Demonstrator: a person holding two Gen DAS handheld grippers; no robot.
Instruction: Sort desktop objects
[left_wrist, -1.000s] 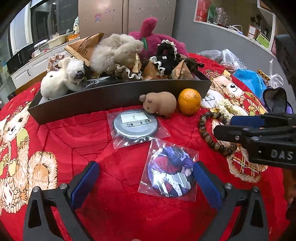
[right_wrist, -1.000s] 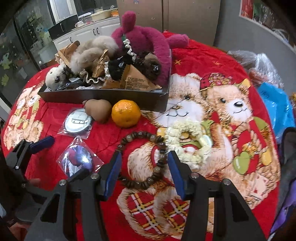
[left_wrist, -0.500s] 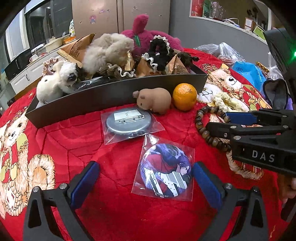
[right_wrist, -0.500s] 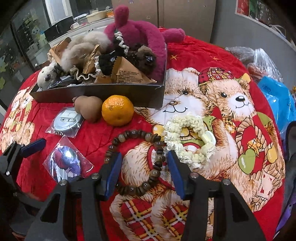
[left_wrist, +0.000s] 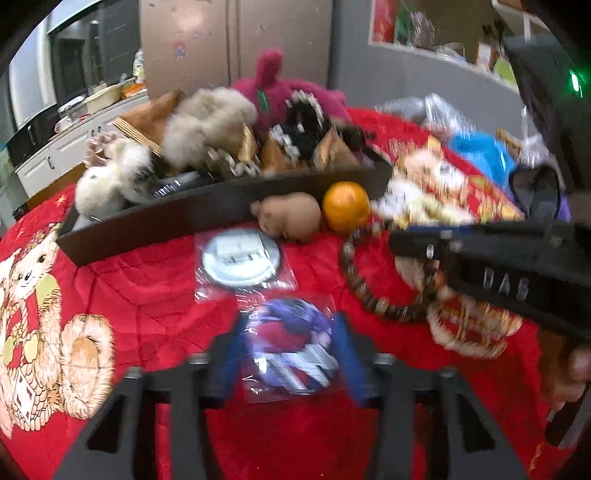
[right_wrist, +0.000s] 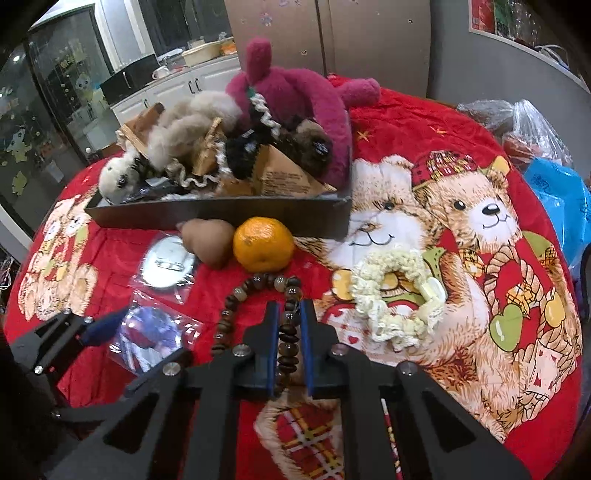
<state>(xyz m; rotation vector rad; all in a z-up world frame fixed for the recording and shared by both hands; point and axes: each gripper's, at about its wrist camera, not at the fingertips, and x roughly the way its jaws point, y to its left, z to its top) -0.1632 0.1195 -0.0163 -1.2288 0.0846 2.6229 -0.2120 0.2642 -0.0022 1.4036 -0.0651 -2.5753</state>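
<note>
On a red bear-print tablecloth (right_wrist: 388, 122), 2 hand-held grippers close on their picks at once. The right gripper (right_wrist: 288, 343) has its jaws pinched on 1 side of the wooden bead bracelet (right_wrist: 255, 286), having just clamped down; the left gripper (left_wrist: 291, 347) has just been closing around the bagged purple badge (left_wrist: 291, 343), pads at the bag's edges, though blur hides whether they press.

Risk, judged from here: the slick bag could slip from the pads, and the bracelet, held on 1 strand only, could swing and knock the mandarin (right_wrist: 263, 244) when lifted.

Loose items count 6: 2 bagged badges, the second silver (left_wrist: 240, 258), 1 bracelet, 1 mandarin, 1 brown capybara toy (left_wrist: 291, 217), 1 cream scrunchie (right_wrist: 397, 295). 1 dark tray (right_wrist: 221, 216) already holds plush toys.
</note>
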